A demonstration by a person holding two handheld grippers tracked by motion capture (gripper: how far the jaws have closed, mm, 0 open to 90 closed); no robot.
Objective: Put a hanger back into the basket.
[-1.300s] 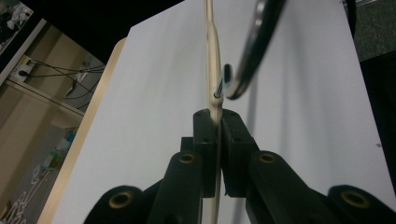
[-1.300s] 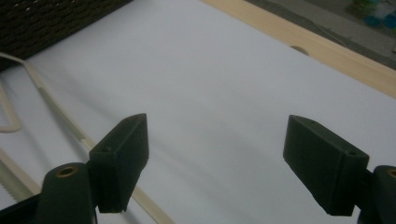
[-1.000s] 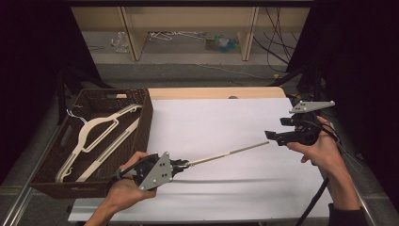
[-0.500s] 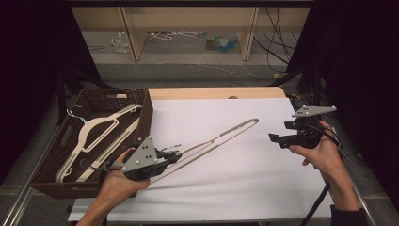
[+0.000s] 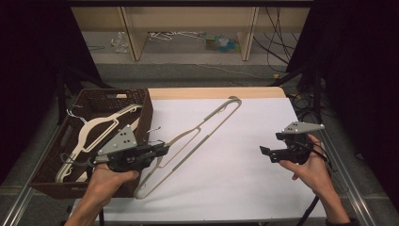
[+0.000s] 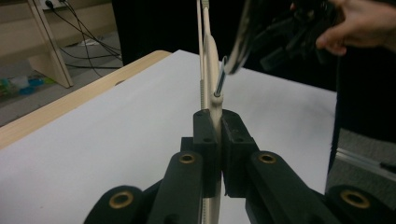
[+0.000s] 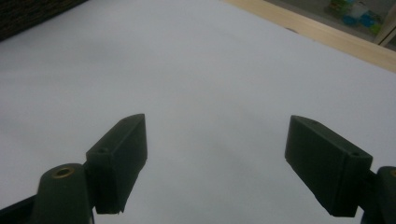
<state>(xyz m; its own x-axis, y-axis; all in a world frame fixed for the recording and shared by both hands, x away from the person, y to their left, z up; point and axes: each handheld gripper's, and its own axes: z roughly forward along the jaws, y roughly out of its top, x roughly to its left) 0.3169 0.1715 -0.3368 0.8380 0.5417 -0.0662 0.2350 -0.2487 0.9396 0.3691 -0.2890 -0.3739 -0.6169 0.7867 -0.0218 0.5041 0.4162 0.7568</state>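
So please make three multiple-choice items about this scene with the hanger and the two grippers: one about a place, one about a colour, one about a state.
1. Where is the brown basket?
A. at the left edge of the table
B. at the right edge of the table
C. in the middle of the white sheet

2. What colour is the hanger in the left gripper?
A. bright red
B. cream
C. black

3. How does the right gripper stand?
A. shut on a hanger
B. shut on a cable
C. open, with nothing between the jaws

Answers:
1 A: in the high view the basket sits on the left side, beside the white sheet.
2 B: the hanger is pale cream in the high view and in the left gripper view.
3 C: the right gripper view has the jaws wide apart over bare white sheet.
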